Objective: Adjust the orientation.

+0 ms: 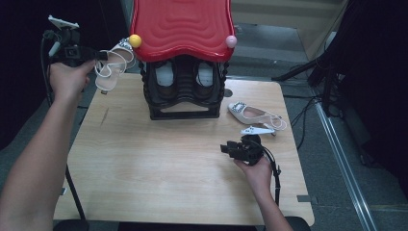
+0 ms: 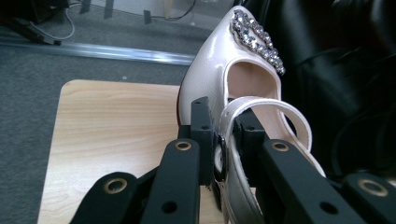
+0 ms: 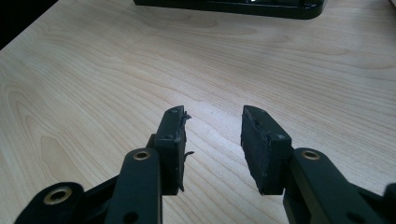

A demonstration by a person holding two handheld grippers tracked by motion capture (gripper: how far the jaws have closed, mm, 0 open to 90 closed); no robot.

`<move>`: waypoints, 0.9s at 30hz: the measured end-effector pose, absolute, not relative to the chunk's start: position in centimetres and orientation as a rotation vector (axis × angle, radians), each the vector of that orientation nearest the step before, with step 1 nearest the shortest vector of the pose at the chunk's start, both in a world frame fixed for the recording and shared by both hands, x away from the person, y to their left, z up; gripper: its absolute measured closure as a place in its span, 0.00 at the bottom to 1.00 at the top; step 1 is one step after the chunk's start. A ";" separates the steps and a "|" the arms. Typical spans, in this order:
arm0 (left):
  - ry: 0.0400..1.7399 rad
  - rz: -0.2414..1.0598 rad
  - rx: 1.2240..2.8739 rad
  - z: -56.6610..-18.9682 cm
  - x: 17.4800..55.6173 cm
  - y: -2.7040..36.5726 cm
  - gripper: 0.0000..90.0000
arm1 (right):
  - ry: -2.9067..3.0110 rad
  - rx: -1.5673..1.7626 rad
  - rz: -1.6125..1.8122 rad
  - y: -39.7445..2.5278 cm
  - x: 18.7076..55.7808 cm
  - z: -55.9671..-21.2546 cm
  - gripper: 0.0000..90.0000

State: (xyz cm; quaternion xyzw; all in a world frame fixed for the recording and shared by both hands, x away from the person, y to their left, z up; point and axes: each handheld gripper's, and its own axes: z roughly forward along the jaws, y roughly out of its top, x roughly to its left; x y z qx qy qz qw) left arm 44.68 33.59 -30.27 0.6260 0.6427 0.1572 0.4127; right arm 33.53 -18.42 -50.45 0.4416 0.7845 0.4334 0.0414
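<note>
White shoe (image 2: 224, 84) clamped in left hand-held gripper (image 2: 223, 135), seemingly by its strap; right hand-held gripper (image 3: 212, 135) gapes.

Right gripper (image 3: 212, 140) at 6 o'clock, jaws apart, nothing between them. Bare light-wood table (image 3: 93, 84) beneath. Black base of shoe rack (image 3: 233, 7) along 12 o'clock edge, well apart from jaw tips.

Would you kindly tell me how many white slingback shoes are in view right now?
2. One white shoe is held up by the left tool beside the black rack; the other shoe lies on the table right of the rack. The rack may hide more.
</note>
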 end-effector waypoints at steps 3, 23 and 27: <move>1.607 0.402 1.574 -28.9 44.5 33.6 0.91 | 2.401 1.351 1.328 -18.4 33.6 -50.5 0.69; 1.514 0.445 1.484 -19.5 43.3 32.8 0.91 | 2.402 1.352 1.324 -18.5 33.6 -50.5 0.68; 1.498 0.447 1.476 -17.8 43.0 32.5 0.91 | 2.400 1.352 1.324 -18.5 33.6 -50.4 0.68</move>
